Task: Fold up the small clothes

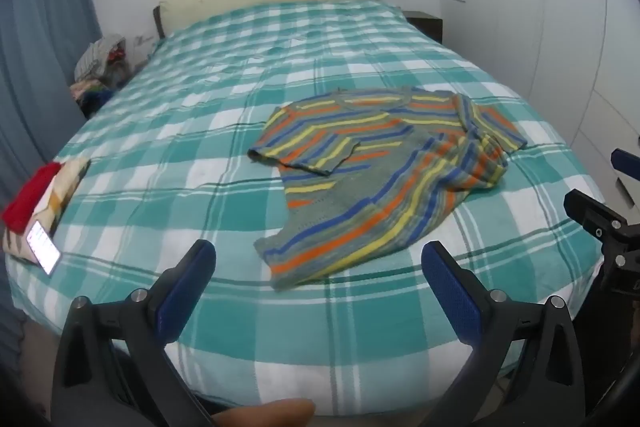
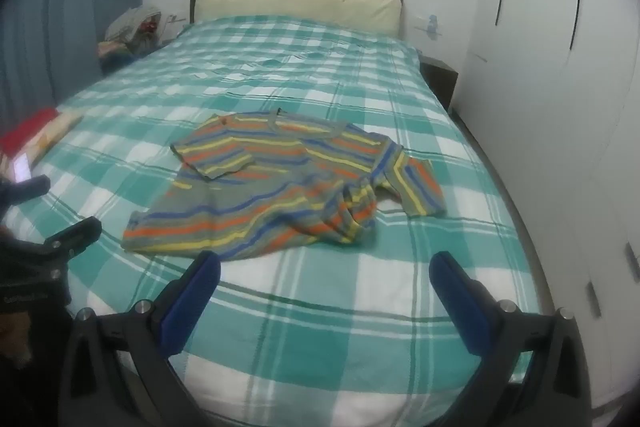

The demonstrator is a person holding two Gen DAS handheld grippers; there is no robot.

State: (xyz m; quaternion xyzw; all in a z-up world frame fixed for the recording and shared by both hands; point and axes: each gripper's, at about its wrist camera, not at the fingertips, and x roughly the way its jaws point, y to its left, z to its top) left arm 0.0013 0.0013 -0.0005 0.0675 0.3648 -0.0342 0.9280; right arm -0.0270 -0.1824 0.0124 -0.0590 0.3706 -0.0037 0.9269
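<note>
A small striped sweater point(image 1: 372, 171), grey with orange, yellow and blue stripes, lies crumpled on the bed, its right side bunched. It also shows in the right wrist view point(image 2: 280, 187). My left gripper point(image 1: 318, 255) is open and empty, held above the foot of the bed, just short of the sweater's hem. My right gripper point(image 2: 326, 265) is open and empty, also just short of the hem. The right gripper's body shows at the right edge of the left wrist view point(image 1: 600, 227).
The bed point(image 1: 240, 75) has a teal and white checked cover. A red cloth point(image 1: 30, 195), a patterned cloth and a lit phone point(image 1: 43, 246) lie at its left edge. A clothes pile point(image 1: 104, 67) sits by the curtain. White wardrobes point(image 2: 540, 47) stand to the right.
</note>
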